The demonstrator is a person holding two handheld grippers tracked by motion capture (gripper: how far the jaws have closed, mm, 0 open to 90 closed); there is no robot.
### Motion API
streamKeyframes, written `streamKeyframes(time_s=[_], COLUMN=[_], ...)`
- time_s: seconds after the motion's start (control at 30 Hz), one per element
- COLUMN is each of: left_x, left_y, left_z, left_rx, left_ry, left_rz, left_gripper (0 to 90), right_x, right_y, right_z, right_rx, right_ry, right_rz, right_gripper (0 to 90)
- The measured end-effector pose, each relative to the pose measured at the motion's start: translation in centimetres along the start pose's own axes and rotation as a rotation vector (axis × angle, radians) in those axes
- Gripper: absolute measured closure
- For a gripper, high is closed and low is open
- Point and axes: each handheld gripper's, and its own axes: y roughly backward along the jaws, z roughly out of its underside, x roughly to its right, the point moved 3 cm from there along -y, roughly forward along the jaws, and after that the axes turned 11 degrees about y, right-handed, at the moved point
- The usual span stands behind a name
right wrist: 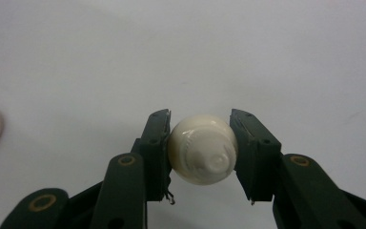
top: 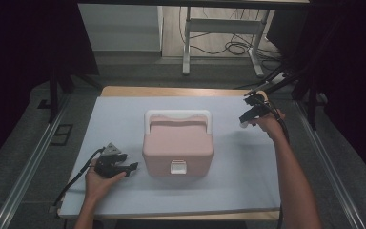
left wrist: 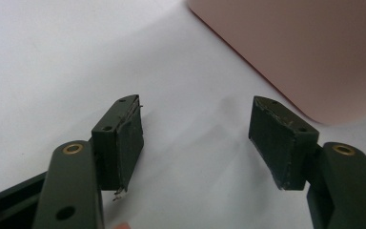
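Looking down from the high view, the right gripper [top: 249, 117] hovers right of the pink box [top: 178, 143], its small white load hard to make out. Left gripper view: the left gripper [left wrist: 195, 138] rests on the table [left wrist: 52, 57], jaws wide apart and empty, box cut off. Right gripper view: 2 jaws clamp a white ball [right wrist: 203, 149].

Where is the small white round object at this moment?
The white round object is clamped between the jaws of the right tool, above the mat, right of the pink box.
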Motion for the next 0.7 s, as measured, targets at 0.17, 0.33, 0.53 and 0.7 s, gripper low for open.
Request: streamKeyframes(time_s=[0.17,0.33,0.53,0.7], left_x=[0.0,0.0,0.0,0.0], left_y=[0.0,0.1,0.2,0.3], left_z=[0.0,0.0,0.0,0.0], left_rx=[0.000,0.002,0.010,0.010], left_ry=[0.000,0.004,0.005,0.002], left_rz=[-0.001,-0.001,-0.002,-0.006], left_gripper=[36.2,36.1,36.1,36.1], right_x=[-1.7,-3.0,-4.7,-5.9], right_y=[0.9,1.5,2.0,2.3], right_z=[1.1,2.6,4.7,5.8], right_rx=[0.008,0.010,0.019,0.042], right_ry=[0.049,0.083,0.121,0.155], right_rz=[-0.028,-0.040,-0.066,-0.090], right_gripper=[60.2,60.2,60.2,60.1])
